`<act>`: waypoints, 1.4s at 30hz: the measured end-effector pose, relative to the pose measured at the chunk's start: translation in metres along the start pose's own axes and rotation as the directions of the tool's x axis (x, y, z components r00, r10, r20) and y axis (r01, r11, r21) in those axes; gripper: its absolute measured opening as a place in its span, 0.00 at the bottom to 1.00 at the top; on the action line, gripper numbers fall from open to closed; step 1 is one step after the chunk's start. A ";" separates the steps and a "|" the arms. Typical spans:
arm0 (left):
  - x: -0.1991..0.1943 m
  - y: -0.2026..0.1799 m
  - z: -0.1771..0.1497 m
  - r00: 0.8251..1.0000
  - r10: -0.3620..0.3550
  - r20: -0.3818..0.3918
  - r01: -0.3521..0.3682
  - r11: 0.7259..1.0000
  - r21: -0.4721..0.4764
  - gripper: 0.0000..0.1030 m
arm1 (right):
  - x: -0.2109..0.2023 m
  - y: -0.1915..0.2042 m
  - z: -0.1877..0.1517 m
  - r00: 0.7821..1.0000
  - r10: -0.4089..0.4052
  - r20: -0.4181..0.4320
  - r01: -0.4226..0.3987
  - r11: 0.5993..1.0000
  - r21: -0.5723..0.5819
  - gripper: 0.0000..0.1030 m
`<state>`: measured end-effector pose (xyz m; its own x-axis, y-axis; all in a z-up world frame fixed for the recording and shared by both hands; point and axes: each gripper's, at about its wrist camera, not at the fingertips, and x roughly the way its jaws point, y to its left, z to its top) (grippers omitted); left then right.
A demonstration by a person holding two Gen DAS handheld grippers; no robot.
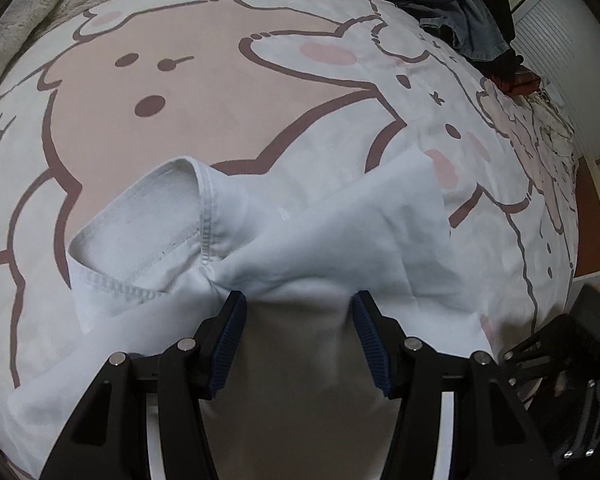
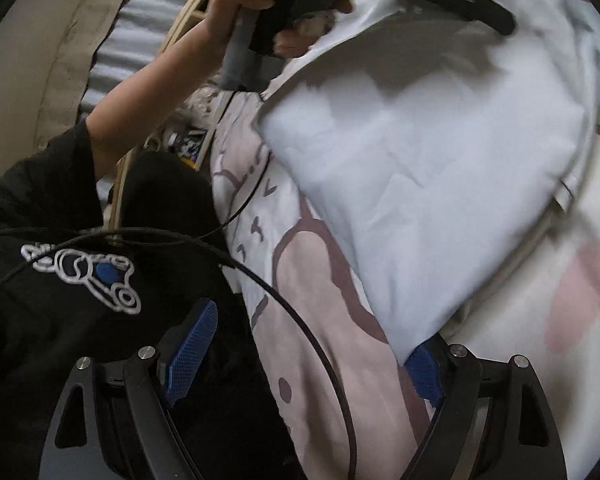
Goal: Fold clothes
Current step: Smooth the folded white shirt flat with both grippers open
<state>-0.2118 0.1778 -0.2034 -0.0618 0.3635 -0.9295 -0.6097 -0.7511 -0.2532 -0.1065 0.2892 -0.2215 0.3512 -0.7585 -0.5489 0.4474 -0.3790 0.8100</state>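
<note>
Here, left gripper (image 1: pixel 298 300): blue-padded fingers (image 1: pixel 230 340) set apart, white fabric bunched between and under them; no pinch visible, so the jaws read as open over the cloth. White garment (image 1: pixel 260 240): crumpled on the bedspread, stitched sleeve opening (image 1: pixel 140 216) at 10 o'clock from the fingertips, a loose flap at 1 o'clock.

Right gripper (image 2: pixel 316 344): fingers wide apart, the blue pad at 3 o'clock touching the garment's lower corner, the other pad (image 2: pixel 190 346) clear of cloth. A black cable (image 2: pixel 300 292) crosses between them.

Bedspread (image 1: pixel 180 80): pink-and-white cartoon print, under everything. Dark clothes pile (image 1: pixel 452 4): at 1 o'clock, far edge of the bed. Person's hand (image 2: pixel 244 12): at 11 o'clock in the right wrist view, holding the other gripper's handle; black sleeve (image 2: pixel 52 176) at 9 o'clock.
</note>
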 end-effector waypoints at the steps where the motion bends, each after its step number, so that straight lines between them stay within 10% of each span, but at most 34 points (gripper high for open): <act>1: -0.005 -0.001 -0.001 1.000 0.002 0.012 -0.002 1.000 0.005 0.53 | -0.005 0.002 0.002 0.999 -0.036 0.002 0.036 0.999 0.023 0.83; 7: -0.065 -0.015 -0.036 0.993 0.012 0.117 -0.023 0.995 0.099 0.53 | -0.049 0.032 0.008 0.926 -0.362 0.108 0.359 0.932 0.047 0.83; 11: -0.096 -0.021 -0.084 0.990 0.062 0.129 -0.071 0.995 0.063 0.54 | -0.064 0.044 0.010 0.834 -0.526 0.167 0.522 0.850 0.070 0.42; 15: -0.109 -0.024 -0.139 0.984 0.135 0.120 -0.134 0.991 -0.018 0.54 | -0.048 0.058 0.028 0.786 -0.596 0.165 0.593 0.802 0.068 0.25; 21: -0.090 -0.012 -0.180 0.985 0.134 0.109 -0.113 0.977 -0.181 0.53 | -0.010 0.054 0.049 0.805 -0.505 0.313 0.478 0.863 0.162 0.22; 25: -0.076 -0.002 -0.197 0.988 0.114 0.106 -0.081 0.958 -0.276 0.54 | 0.032 0.044 0.052 0.777 -0.567 0.272 0.520 0.823 0.230 0.22; 39: -0.062 0.005 -0.233 0.961 0.187 0.204 -0.167 0.980 -0.112 0.56 | 0.043 0.030 0.031 0.690 -0.680 0.248 0.593 0.727 0.346 0.22; 42: -0.063 0.002 -0.242 0.948 0.221 0.231 -0.212 0.975 -0.062 0.56 | 0.029 0.025 0.011 0.638 -0.741 0.211 0.653 0.665 0.362 0.22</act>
<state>-0.0184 0.0199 -0.2107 -0.3756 0.3060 -0.8748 -0.5325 -0.8438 -0.0665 -0.0948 0.2520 -0.2148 -0.2812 -0.3146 -0.9066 0.2289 -0.9395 0.2550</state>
